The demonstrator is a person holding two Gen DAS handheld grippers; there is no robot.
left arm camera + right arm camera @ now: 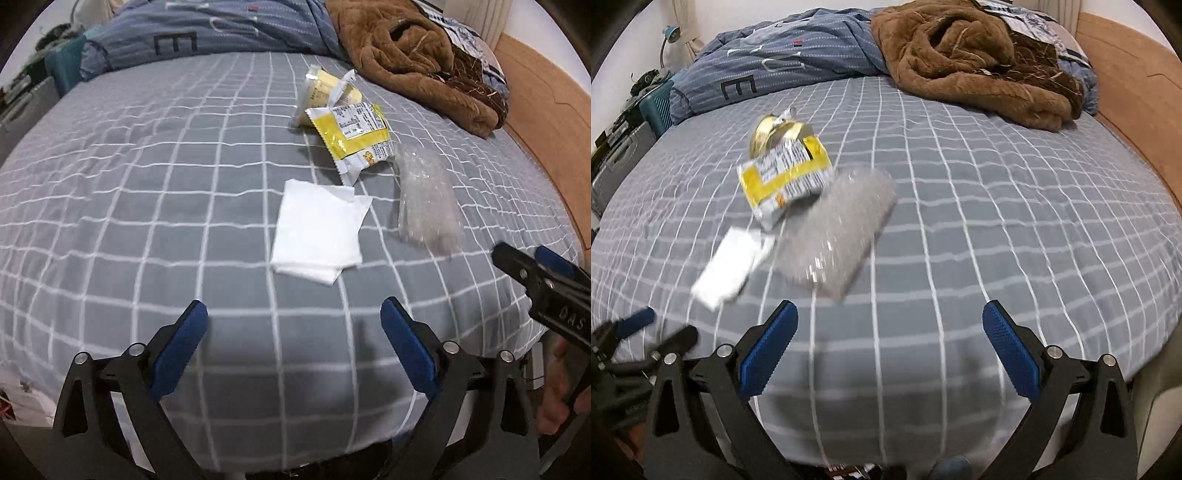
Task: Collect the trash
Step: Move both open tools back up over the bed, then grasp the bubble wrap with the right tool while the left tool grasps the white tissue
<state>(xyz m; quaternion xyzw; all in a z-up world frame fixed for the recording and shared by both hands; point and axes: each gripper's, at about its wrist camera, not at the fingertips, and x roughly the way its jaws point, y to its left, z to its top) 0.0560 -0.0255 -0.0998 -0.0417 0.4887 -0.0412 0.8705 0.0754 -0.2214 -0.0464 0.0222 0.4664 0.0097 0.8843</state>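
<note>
STEP: approach trash on bed | FINGERS: left gripper and right gripper both released, empty | ADVICE: take white tissue by its edge; clear plastic bag separately.

Glossy yellow foil wrapper; crinkly clear plastic bag; matt white tissue; fuzzy brown blanket.

The left gripper is held with jaws spread wide, nothing between them. The right gripper is likewise spread, seen at three o'clock, apparently gripped by a hand.
</note>
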